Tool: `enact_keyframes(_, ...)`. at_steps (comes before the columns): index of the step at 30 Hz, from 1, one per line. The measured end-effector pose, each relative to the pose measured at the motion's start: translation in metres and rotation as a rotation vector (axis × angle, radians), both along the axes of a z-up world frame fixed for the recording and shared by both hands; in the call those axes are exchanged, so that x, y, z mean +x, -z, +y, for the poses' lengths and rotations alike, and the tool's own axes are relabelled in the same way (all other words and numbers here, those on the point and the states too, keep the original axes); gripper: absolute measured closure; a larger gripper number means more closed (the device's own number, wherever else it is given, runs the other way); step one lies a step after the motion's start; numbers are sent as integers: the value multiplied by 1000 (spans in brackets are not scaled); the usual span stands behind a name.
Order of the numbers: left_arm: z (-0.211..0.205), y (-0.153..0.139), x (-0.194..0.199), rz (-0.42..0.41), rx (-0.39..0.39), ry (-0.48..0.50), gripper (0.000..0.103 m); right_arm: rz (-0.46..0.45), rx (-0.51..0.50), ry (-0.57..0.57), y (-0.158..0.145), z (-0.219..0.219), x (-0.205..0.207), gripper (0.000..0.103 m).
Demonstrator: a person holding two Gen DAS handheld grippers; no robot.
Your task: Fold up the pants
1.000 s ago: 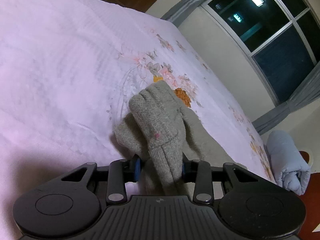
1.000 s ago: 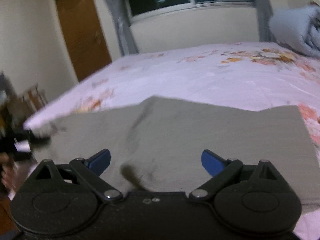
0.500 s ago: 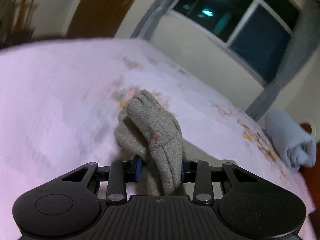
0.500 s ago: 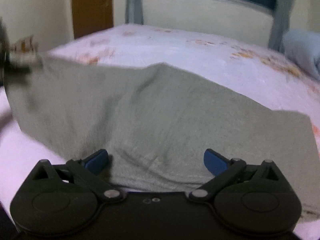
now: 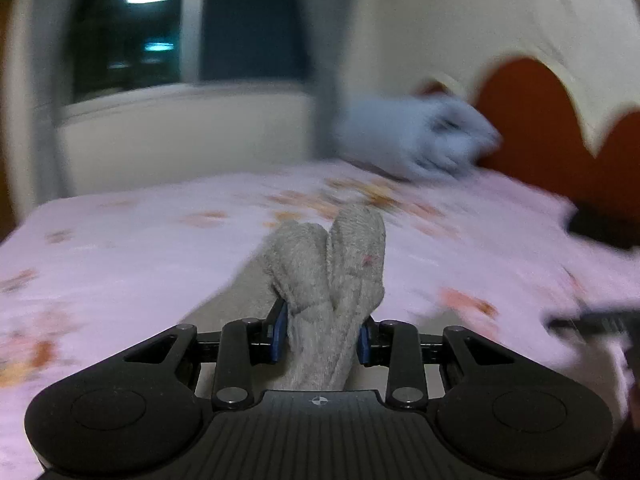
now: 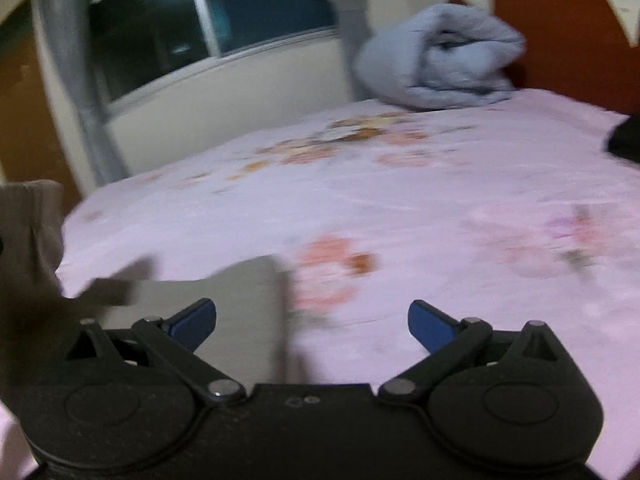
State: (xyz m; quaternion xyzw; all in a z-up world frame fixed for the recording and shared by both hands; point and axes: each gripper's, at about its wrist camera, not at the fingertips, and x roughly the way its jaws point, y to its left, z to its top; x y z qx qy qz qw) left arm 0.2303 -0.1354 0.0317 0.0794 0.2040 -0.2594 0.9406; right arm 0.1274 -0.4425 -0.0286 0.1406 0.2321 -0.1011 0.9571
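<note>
Left wrist: left claw (image 5: 320,338) pinching pants (image 5: 332,280); right claw (image 6: 312,320) spread; no legible writing.

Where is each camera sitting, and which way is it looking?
Left wrist: sits on the left gripper, looking along its fingers across the pink bed toward the window; the gripper is shut on the bunched grey pants.
Right wrist: sits on the right gripper, looking over the bed toward the window and the headboard; its jaws stand wide apart with nothing gripped, grey cloth lying below.
Both views share the bed, window, headboard and rolled blue blanket.
</note>
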Motion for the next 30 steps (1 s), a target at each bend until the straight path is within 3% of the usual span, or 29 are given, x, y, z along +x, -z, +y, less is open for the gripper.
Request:
enact_keyframes(3, -62, 26, -28, -3, 111, 75, 69, -2, -42, 34, 2, -21, -8, 6)
enact_keyframes(7, -114, 64, -64, -153, 322, 59, 69, -25, 2, 55, 16, -40, -16, 6)
enact_keyframes(11, -116, 42, -68, -197, 271, 9, 69, -34, 44, 48, 15, -53, -22, 6)
enact_keyframes(14, -124, 38, -66, -243, 291, 18, 69, -33, 84, 58, 17, -58, -22, 6)
enact_keyframes(15, -128, 44, -67, -231, 305, 40, 69, -25, 85, 60, 18, -58, -20, 6)
enact_keyframes(17, -144, 64, -50, -101, 369, 105, 69, -11, 83, 56, 19, -57, -18, 6)
enact_keyframes(19, -147, 77, -61, -102, 410, 121, 62, -7, 74, 56, 19, -56, -18, 6)
enact_keyframes(20, -141, 74, -70, -101, 371, 116, 57, -7, 71, 60, 19, -56, -19, 6)
enact_keyframes(22, -122, 59, -81, -71, 253, 135, 21, -6, 72, 63, 19, -58, -21, 6)
enact_keyframes(25, -82, 33, -90, -59, 107, 81, 16, -9, 65, 55, 17, -54, -21, 6)
enact_keyframes(27, -52, 16, -85, -39, 14, 29, 16, -47, 56, -14, 9, -43, -21, 6)
enact_keyframes(30, 2, 4, -66, 31, -95, -125, 15, -68, 79, -150, -2, -16, -7, 7)
